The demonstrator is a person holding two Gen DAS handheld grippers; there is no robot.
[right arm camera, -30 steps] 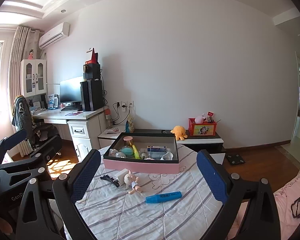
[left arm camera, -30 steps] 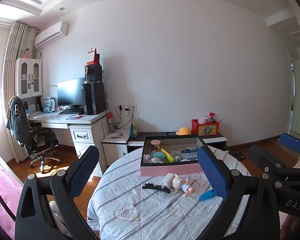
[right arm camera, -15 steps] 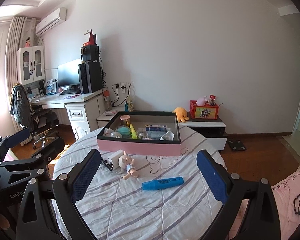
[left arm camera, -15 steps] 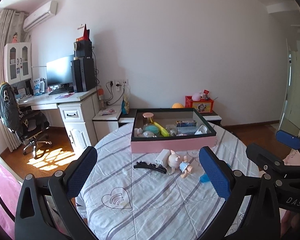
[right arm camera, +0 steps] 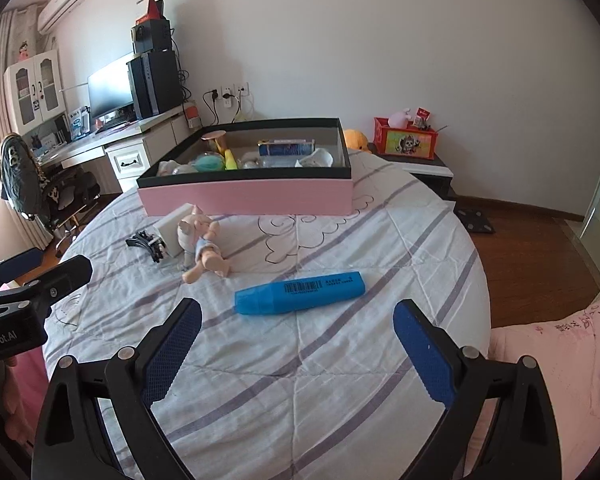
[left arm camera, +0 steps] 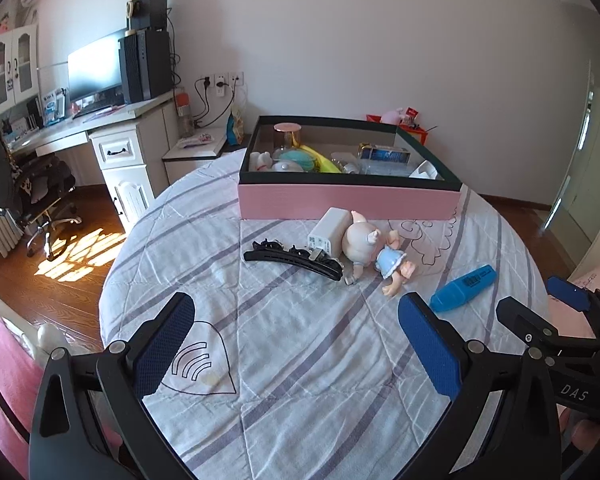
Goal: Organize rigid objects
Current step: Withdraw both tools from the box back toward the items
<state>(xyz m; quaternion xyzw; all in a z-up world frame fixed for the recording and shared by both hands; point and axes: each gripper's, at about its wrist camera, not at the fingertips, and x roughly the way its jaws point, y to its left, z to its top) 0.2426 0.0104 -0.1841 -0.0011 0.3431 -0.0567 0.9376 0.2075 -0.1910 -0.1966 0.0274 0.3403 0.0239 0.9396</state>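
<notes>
- A blue highlighter (right arm camera: 300, 293) lies flat on the striped cloth of the round counter (right arm camera: 340, 380), on the near side of the pink box (right arm camera: 246, 196) and well apart from it.
- A pig doll (right arm camera: 202, 246) lies on its side between the highlighter and the pink box, touching a white charger (right arm camera: 173, 229).
- A black hair clip (left arm camera: 294, 258) lies just beside the charger, on the side away from the highlighter.
- The pink box, with a dark rim, sits at the far part of the counter and holds small items: a yellow piece, a teal round thing, a blue carton.
- The right hand-held gripper (right arm camera: 296, 344) hovers just short of the highlighter, its blue pads wide apart and empty.
- The left hand-held gripper (left arm camera: 296, 344) hangs above the counter's near edge, short of the hair clip, jaws spread, holding nothing.
</notes>
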